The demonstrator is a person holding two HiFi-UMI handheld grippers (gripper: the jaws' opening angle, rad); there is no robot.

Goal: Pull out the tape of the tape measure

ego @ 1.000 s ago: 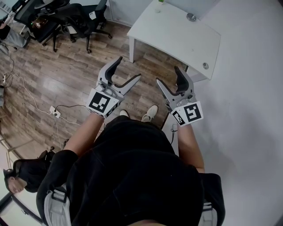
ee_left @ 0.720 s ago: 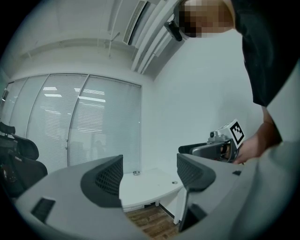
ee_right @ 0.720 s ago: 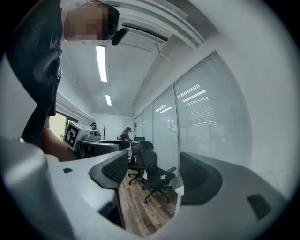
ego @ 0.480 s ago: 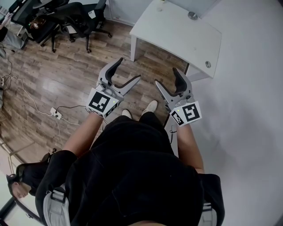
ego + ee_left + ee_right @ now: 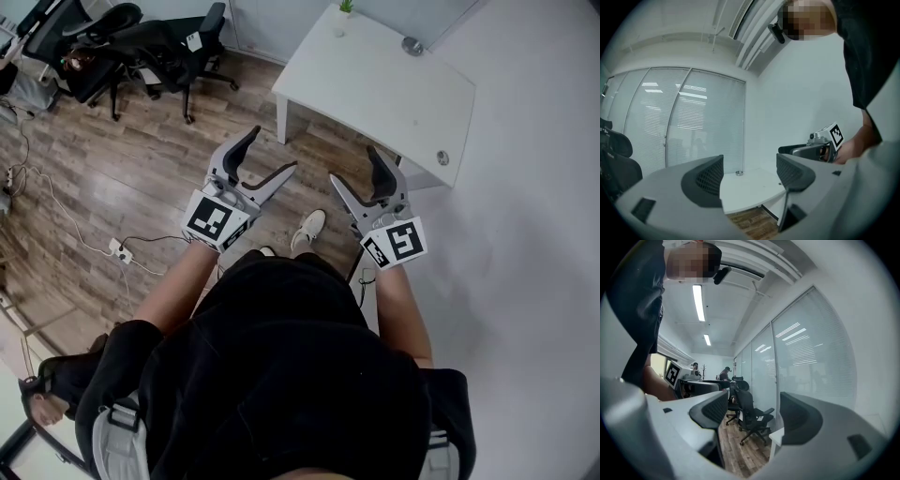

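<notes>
With left gripper [image 5: 272,150] and right gripper [image 5: 354,164] both wide open, empty, over the wood floor [image 5: 141,159] and no tape measure visible, a blind reach could strike the white tabletop [image 5: 375,84] at upper right.

A white rectangular table [image 5: 375,89] is seen at one o'clock, black swivel office chairs [image 5: 155,42] at eleven, on brown wood-plank flooring [image 5: 122,159].
</notes>
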